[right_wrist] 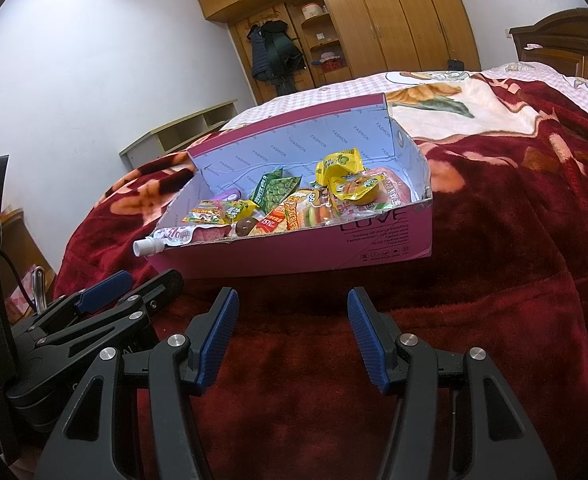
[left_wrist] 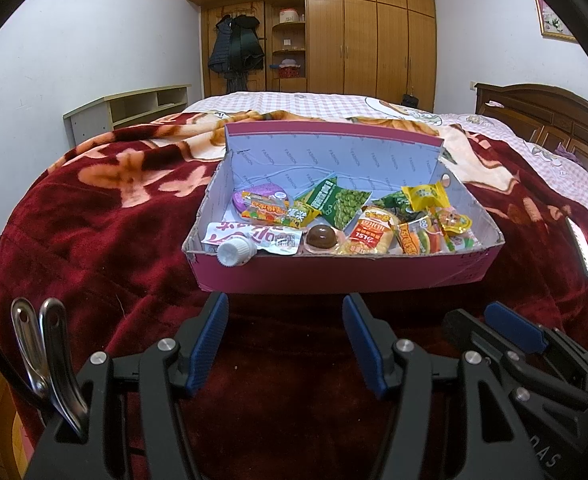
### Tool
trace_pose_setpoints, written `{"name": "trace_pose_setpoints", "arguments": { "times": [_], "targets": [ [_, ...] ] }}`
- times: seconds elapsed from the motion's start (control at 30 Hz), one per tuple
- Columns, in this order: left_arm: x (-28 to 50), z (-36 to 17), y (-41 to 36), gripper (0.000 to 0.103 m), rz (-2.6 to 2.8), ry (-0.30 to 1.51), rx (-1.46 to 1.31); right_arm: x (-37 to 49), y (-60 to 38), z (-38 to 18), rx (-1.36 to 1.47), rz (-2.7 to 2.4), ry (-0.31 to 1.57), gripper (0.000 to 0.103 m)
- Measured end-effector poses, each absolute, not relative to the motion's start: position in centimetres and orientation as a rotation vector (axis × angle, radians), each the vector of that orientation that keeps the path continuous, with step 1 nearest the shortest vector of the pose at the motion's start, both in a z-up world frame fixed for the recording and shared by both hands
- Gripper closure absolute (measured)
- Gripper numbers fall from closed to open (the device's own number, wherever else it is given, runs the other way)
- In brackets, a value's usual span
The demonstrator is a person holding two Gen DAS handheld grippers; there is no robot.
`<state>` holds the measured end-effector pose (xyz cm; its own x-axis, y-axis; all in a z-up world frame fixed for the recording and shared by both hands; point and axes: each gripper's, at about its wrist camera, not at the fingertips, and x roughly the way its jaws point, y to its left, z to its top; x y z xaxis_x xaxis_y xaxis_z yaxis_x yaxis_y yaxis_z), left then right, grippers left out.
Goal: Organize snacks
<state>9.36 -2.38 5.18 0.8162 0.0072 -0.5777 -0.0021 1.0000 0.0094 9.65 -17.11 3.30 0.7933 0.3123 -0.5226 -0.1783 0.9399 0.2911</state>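
A pink cardboard box [left_wrist: 333,276] with a pale lining sits on the red blanket; it also shows in the right wrist view [right_wrist: 294,256]. Inside lie several snacks: a spouted pouch with a white cap [left_wrist: 234,252] over the near left corner, a green pea packet [left_wrist: 343,204], a chocolate cup [left_wrist: 321,237], yellow packets [left_wrist: 425,196] and a purple cup [left_wrist: 262,194]. My left gripper [left_wrist: 286,340] is open and empty, just before the box's near wall. My right gripper [right_wrist: 292,336] is open and empty, beside it, also short of the box.
The red flowered blanket [left_wrist: 114,220] covers a bed with a checked sheet [left_wrist: 294,102]. A wooden headboard [left_wrist: 553,120] stands right, a low shelf [left_wrist: 134,110] left, a wardrobe [left_wrist: 353,40] behind. A metal clip [left_wrist: 42,344] hangs at my left gripper's side.
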Motion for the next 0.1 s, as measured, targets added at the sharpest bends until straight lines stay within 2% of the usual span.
{"name": "trace_pose_setpoints", "arguments": {
  "times": [0.1],
  "targets": [
    [9.39, 5.26, -2.47, 0.040, 0.011, 0.623, 0.012, 9.66, -17.12, 3.29, 0.234, 0.267, 0.601, 0.045]
  ]
}}
